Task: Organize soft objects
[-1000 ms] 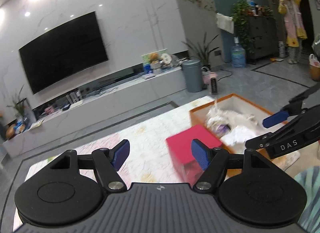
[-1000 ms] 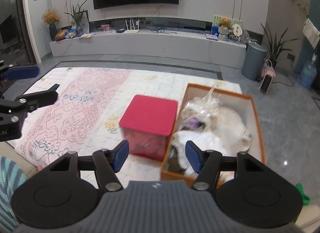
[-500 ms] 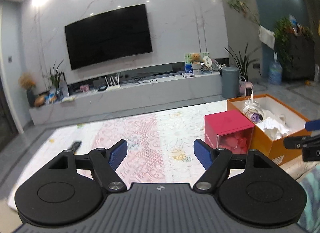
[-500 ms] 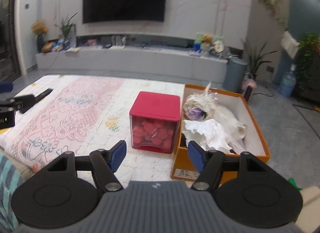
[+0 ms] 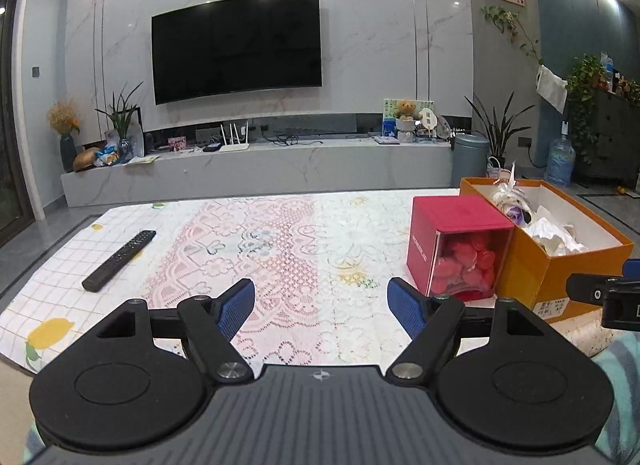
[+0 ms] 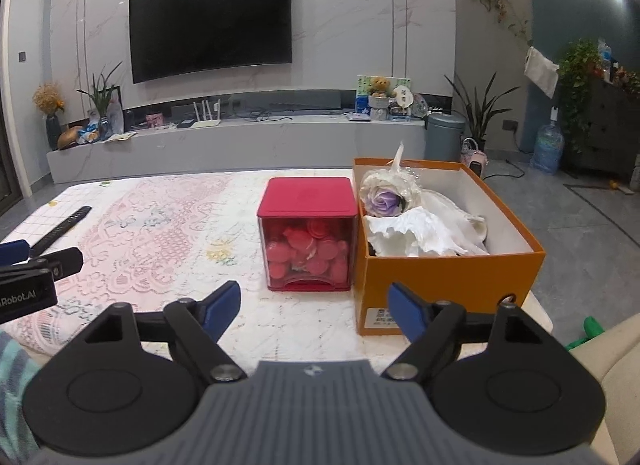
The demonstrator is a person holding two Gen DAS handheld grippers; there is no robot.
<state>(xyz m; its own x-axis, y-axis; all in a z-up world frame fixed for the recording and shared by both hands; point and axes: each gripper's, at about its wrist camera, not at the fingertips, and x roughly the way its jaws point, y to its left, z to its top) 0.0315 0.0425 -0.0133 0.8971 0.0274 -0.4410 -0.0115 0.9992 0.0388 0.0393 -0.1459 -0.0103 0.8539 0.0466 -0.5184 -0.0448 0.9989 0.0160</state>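
Observation:
An orange cardboard box (image 6: 448, 277) stands on the table at the right and holds white soft cloth (image 6: 416, 233) and a wrapped purple flower (image 6: 386, 197). Beside it on the left stands a red-lidded clear box (image 6: 308, 233) full of red soft pieces. Both boxes show in the left wrist view: the orange box (image 5: 536, 265), the red box (image 5: 460, 249). My left gripper (image 5: 320, 305) is open and empty above the lace tablecloth. My right gripper (image 6: 312, 305) is open and empty, just short of the two boxes.
A black remote (image 5: 120, 259) lies on the left of the patterned tablecloth (image 5: 260, 249). A long TV bench (image 5: 260, 169) with a wall TV (image 5: 236, 45) stands behind. A grey bin (image 6: 444, 141) and plants stand at the back right.
Both grippers have pulled back from the boxes and levelled out. The left view swung from the box area to face the TV wall. Both grippers stayed open.

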